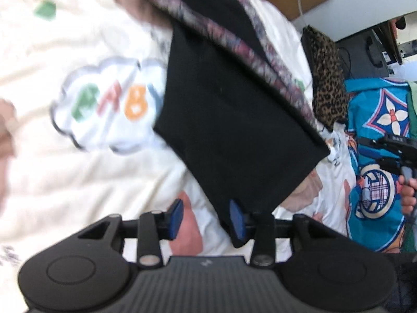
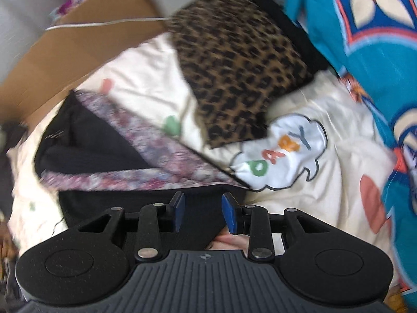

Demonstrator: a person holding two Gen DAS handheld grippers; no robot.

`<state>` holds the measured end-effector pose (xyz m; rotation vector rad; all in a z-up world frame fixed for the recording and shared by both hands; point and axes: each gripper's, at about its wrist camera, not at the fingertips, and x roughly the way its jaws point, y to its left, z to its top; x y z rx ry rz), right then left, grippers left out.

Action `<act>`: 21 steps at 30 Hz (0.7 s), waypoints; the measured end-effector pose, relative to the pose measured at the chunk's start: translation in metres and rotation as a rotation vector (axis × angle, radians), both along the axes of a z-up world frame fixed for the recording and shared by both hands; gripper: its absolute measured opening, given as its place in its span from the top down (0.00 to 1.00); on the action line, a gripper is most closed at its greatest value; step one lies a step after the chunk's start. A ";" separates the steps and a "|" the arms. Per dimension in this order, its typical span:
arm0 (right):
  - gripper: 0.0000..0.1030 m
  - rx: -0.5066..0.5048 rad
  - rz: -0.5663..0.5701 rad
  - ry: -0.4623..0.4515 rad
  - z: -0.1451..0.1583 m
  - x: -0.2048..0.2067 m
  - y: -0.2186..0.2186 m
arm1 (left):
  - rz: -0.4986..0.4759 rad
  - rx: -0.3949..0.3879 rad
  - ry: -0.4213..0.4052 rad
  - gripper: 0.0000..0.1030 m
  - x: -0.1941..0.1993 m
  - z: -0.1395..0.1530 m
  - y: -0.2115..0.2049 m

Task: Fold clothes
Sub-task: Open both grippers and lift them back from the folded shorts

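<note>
Left wrist view: our left gripper (image 1: pixel 206 217) has its blue pads (image 1: pixel 175 217) spread apart, nothing pinched between them. A corner of the black garment (image 1: pixel 224 120) drapes over the right-hand pad, but we can't tell if it's caught on it or just lying across it. The garment runs from that near corner up to the far top of the frame, w/ a purple-pink patterned trim (image 1: pixel 234 44) along its right edge. Under it is a cream blanket (image 1: pixel 78 177) w/ a cloud patch (image 1: pixel 109 104) lettered in green, red, orange & blue, just left of the garment. Far right: a leopard-print cloth (image 1: pixel 328 78), then a teal printed fabric (image 1: pixel 375 161). At the right edge we see a hand (image 1: pixel 408 195) on a dark handle, prob. the other gripper.

Right wrist view: our right gripper (image 2: pixel 203 214) is also released, pads parted, hovering over the near edge of the black garment (image 2: pixel 104 146), which lies on the cream blanket (image 2: pixel 338 182) at left-centre; contact unclear. Its trim (image 2: pixel 146 156) forms a V across the cloth. The cloud patch (image 2: pixel 284 154) sits right of the garment, touching the leopard-print cloth (image 2: pixel 234 65) beyond it. A cardboard box (image 2: pixel 86 39) is far left, the teal fabric (image 2: pixel 365 39) far right. Both views are motion-blurred.
</note>
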<state>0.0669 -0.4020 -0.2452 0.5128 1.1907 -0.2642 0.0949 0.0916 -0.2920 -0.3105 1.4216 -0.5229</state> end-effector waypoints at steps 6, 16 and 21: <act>0.61 -0.061 0.214 -0.033 0.078 0.006 0.029 | 0.071 0.000 -0.053 0.55 0.023 0.066 0.027; 0.58 -0.127 0.420 -0.101 0.173 0.002 0.056 | 0.122 0.046 -0.141 0.50 0.054 0.173 0.026; 0.55 -0.105 0.408 -0.113 0.196 -0.003 0.054 | 0.108 0.078 -0.186 0.48 0.064 0.228 0.023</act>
